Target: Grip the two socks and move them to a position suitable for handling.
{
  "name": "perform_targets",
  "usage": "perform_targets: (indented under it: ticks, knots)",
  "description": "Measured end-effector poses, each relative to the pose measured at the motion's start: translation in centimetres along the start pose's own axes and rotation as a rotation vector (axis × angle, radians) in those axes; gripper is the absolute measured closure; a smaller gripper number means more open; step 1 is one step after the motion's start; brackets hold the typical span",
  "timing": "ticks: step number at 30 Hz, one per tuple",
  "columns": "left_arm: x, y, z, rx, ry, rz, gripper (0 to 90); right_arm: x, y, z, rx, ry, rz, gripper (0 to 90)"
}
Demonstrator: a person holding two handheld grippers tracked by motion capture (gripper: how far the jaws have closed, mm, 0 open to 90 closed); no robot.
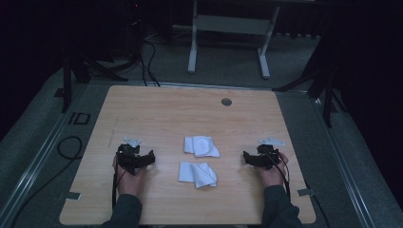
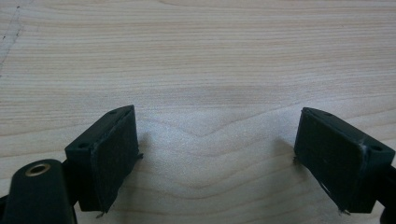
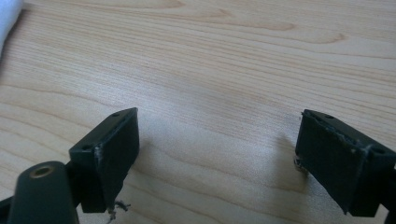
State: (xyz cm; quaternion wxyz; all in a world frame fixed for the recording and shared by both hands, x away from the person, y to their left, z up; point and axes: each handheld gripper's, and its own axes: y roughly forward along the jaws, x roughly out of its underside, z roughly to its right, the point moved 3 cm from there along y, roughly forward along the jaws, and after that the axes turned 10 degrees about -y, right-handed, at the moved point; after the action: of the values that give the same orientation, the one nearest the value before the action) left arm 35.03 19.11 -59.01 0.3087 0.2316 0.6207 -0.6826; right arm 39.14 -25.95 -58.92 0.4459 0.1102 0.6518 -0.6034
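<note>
two cloths (image 1: 200,160) between grippers — fingers (image 2: 112,154) apart

The high view is dim, its surroundings nearly black, and the wooden table (image 1: 157,109) is the one lit surface. Both gripper views are brighter, sharp on the wood grain, with soft shadows beside the jaws.

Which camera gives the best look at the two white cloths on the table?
The high view: both the far cloth and the near cloth lie whole between the grippers. The right gripper view catches a white sliver at its top-left corner, probably a cloth edge. The left gripper view looks on bare tabletop.
</note>
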Motion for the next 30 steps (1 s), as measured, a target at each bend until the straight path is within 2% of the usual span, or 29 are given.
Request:
perform_targets:
  ticks: [5,8,9,11,12,14,15,17,19,24,25,26,27,30]
  knots:
    - [0.0,0.0,0.0,-0.002,-0.002,0.000,13.5,0.0,-0.1,0.0,0.003,0.004,0.000,13.5]
    - [0.0,0.0,0.0,-0.002,-0.002,0.000,13.5,0.1,-0.2,-0.1,0.001,0.001,0.004,16.7]
    - [0.0,0.0,0.0,-0.002,-0.002,0.000,13.5,0.1,-0.2,-0.1,0.000,-0.001,0.003,20.4]
    - [0.0,0.0,0.0,-0.002,-0.003,0.000,13.5,0.1,-0.6,-0.2,-0.005,-0.005,0.001,37.5]
    - [0.0,0.0,0.0,-0.002,-0.004,0.001,13.5,0.1,-0.9,-0.3,-0.009,-0.012,0.007,52.8]
    - [0.0,0.0,0.0,-0.003,-0.004,0.002,13.6,0.1,-1.2,-0.6,-0.026,-0.032,0.011,59.2]
    - [0.0,0.0,0.0,-0.003,-0.004,0.002,13.6,0.1,-1.2,-0.6,-0.026,-0.032,0.011,59.2]
    - [0.0,0.0,0.0,-0.003,-0.005,0.002,13.6,0.2,-1.5,-1.1,-0.053,-0.049,0.008,61.2]
    - [0.0,0.0,0.0,-0.003,-0.004,0.002,13.6,0.2,-1.9,-1.4,-0.045,-0.070,0.011,64.5]
    - [0.0,0.0,0.0,-0.004,-0.005,0.002,13.8,-0.1,-2.7,-2.7,-0.065,-0.138,0.010,70.5]
    - [0.0,0.0,0.0,-0.004,-0.005,0.002,13.9,-0.1,-2.7,-2.7,-0.065,-0.138,0.010,70.5]
    - [0.0,0.0,0.0,-0.004,-0.005,0.002,13.9,-0.1,-2.8,-3.4,-0.076,-0.178,0.004,75.1]
    - [0.0,0.0,0.0,-0.004,-0.005,0.002,13.9,-0.1,-2.8,-3.4,-0.076,-0.178,0.004,75.1]
    - [0.0,0.0,0.1,-0.014,-0.015,0.001,13.9,-0.5,-3.3,-4.7,-0.093,-0.242,0.004,83.3]
